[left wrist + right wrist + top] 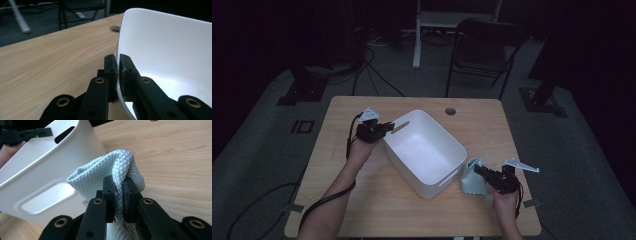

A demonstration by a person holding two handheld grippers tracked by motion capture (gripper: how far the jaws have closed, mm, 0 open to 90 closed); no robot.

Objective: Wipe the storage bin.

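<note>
Left gripper (387,127) pinched tight on rim of white bin (424,150), one jaw inside wall, one outside, at far-left end near handle slot. Bin mid-table (362,210), set diagonally, nothing visible inside. Right gripper (478,170) clamped on bunched pale-blue cloth (472,179), lifted just beside bin's near-right end wall. Risk, my guess: hanging cloth snags bin rim and drags it; thin wall could slip my left pinch, bin skids. Table hole (450,111) beyond bin; chair (482,47) behind table, out of way.
</note>
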